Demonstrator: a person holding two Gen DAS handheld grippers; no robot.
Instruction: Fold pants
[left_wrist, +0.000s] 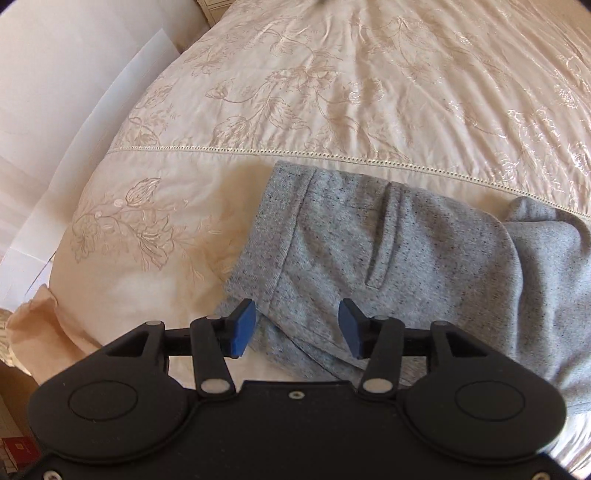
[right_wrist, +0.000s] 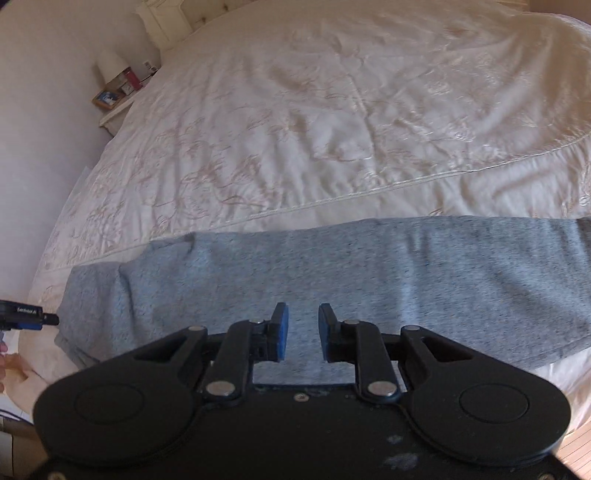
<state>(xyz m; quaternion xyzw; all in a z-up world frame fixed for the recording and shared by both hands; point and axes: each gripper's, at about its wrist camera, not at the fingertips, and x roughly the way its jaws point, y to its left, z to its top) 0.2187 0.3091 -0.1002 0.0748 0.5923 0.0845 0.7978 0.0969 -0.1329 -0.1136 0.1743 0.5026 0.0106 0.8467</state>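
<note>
Item: grey sweatpants (left_wrist: 388, 251), heathered knit, laid flat along the near edge of the bedspread (left_wrist: 332, 92); they fill the lower centre and lower right of the left wrist view and run as a band across the middle of the right wrist view (right_wrist: 332, 273).
Waist end: waistband (left_wrist: 269, 236) at centre of the left wrist view, with a slit pocket (left_wrist: 380, 236) just to its right.
Leg end: runs out of the right edge of the right wrist view; the cuffs are not in view.
Material judgement: soft, limp and light; likely to sag and bunch when lifted, with little risk of damage. The satin-like bedspread may let the cloth slide.
Hold points: the doubled waistband seam is the thickest and firmest edge; pinch there, and at a matching edge on the leg.
Left gripper (left_wrist: 297, 325): jaws spread wide, nothing between them, poised over the lower waistband corner.
Right gripper (right_wrist: 303, 332): jaws parted by a narrow gap, holding nothing, over the mid-leg.
Contact: whether either gripper touches the cloth cannot be told.
Other: bedside table (right_wrist: 114, 99) at upper left of the right wrist view.
</note>
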